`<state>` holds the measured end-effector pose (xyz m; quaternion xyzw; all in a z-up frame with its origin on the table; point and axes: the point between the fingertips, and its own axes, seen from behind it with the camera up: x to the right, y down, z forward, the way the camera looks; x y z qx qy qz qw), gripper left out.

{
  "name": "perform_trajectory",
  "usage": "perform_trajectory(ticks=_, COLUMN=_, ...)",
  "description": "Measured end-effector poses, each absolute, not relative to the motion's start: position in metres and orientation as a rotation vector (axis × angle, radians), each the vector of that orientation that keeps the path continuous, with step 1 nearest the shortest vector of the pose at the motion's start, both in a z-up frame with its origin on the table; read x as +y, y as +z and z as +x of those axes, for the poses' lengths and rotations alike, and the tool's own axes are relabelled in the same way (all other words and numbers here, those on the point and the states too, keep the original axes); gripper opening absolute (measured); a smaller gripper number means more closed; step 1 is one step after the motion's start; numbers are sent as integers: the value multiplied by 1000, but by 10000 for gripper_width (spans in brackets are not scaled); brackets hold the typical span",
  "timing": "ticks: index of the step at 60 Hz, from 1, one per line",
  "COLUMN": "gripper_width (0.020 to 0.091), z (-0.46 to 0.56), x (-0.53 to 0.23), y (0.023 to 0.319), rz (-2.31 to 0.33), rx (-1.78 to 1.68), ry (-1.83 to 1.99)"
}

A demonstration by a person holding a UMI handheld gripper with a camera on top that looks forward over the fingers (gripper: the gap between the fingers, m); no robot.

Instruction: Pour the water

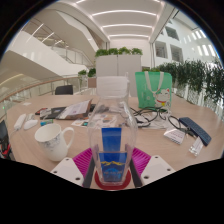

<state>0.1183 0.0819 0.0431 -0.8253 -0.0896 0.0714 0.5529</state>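
A clear plastic water bottle [112, 140] with a blue label stands upright between my fingers, its red base just above the table. My gripper [112, 165] is shut on the bottle, with the magenta pads [84, 160] pressing on its two sides. A white mug [52, 141] with a handle stands on the wooden table [150, 135], to the left of the bottle and a little beyond the left finger.
A green bag [153, 90] stands beyond the bottle to the right. Glasses [182, 125], a dark case [197, 131] and cables [150, 115] lie to the right. Papers and books [72, 110] lie at the left rear. Planters line the far side.
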Motion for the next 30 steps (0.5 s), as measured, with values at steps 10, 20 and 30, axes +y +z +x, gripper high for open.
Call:
perform_trajectory(ticks=10, gripper_width=835, z=117, x=42, y=69, rz=-1979, rx=-149, ry=190)
perform_trajectory(ticks=20, gripper_width=832, z=108, x=-30, y=103, rz=-2013, rx=-34, ry=168)
perform_trajectory(ticks=30, gripper_width=833, z=79, x=-121, y=148, rz=-2033, rx=-16, ry=64)
